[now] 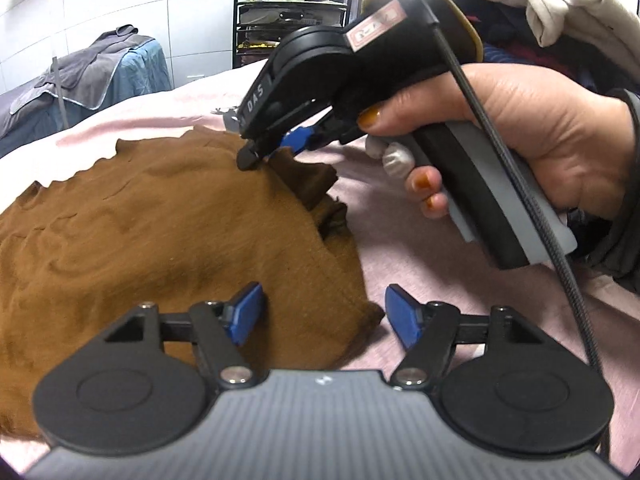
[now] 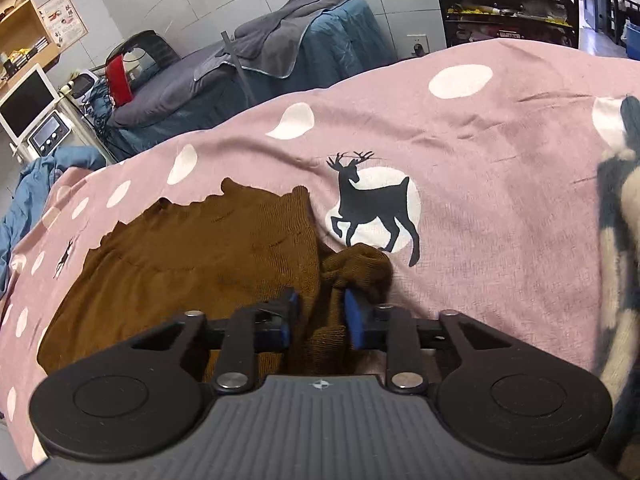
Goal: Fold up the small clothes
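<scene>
Right now my right hand-held gripper (image 2: 319, 322) pinches a bunched fold of the brown knit garment (image 2: 192, 264) between its blue pads, jaws narrowed onto the cloth. My left hand-held gripper (image 1: 325, 314) stands about half open, its pads straddling the garment's rounded near edge, gripping nothing. The garment lies mostly flat, wavy-edged, on the pink deer-print bedsheet (image 2: 500, 184).

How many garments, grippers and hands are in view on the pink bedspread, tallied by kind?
Brown garment: 1
Striped dark-and-cream garment: 1
Grippers: 2, left gripper, right gripper
Hand: 1
Total: 5
</scene>
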A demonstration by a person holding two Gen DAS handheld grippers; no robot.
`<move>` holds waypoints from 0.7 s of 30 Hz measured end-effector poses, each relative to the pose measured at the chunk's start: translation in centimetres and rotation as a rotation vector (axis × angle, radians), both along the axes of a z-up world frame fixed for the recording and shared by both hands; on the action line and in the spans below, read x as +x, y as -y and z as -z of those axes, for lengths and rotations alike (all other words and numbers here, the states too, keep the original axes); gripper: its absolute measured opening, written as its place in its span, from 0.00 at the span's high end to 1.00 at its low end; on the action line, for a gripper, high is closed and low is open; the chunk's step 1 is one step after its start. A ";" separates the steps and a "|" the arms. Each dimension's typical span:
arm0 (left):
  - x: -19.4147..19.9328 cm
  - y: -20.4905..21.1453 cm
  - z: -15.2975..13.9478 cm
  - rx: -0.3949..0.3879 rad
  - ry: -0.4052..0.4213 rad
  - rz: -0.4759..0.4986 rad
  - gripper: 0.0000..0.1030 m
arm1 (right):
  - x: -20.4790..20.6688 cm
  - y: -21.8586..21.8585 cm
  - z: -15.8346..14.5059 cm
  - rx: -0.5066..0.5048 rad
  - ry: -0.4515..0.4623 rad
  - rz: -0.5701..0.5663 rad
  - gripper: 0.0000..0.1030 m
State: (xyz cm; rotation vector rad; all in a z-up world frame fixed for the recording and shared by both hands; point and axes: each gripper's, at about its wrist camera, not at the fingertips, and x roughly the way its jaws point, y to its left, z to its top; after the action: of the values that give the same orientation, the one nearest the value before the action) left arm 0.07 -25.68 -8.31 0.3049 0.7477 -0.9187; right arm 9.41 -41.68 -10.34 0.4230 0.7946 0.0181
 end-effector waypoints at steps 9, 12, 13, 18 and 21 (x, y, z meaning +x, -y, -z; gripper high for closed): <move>2.2 -2.3 -0.7 -0.104 -0.087 -0.059 0.90 | 0.1 -0.2 -1.7 0.024 0.049 -0.004 0.93; 3.8 -5.4 -1.8 -0.211 -0.149 -0.124 0.90 | 0.7 -1.1 -3.4 0.068 0.077 -0.026 0.93; 4.4 -6.5 -2.2 -0.236 -0.159 -0.146 0.90 | 1.1 -1.7 -4.1 0.078 0.086 -0.039 0.93; 7.1 -13.7 -4.0 -0.349 -0.168 -0.295 0.90 | 5.1 -7.2 -7.0 0.145 0.117 -0.142 0.93; 8.2 -18.8 -4.7 -0.374 -0.138 -0.411 0.90 | 7.9 -12.1 -7.8 0.168 0.127 -0.213 0.93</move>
State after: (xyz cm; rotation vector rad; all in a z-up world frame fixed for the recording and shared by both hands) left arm 8.28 -6.86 -3.63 -0.2386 0.7132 -0.6728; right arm 17.36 -29.57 -2.50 0.4890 0.7125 0.3089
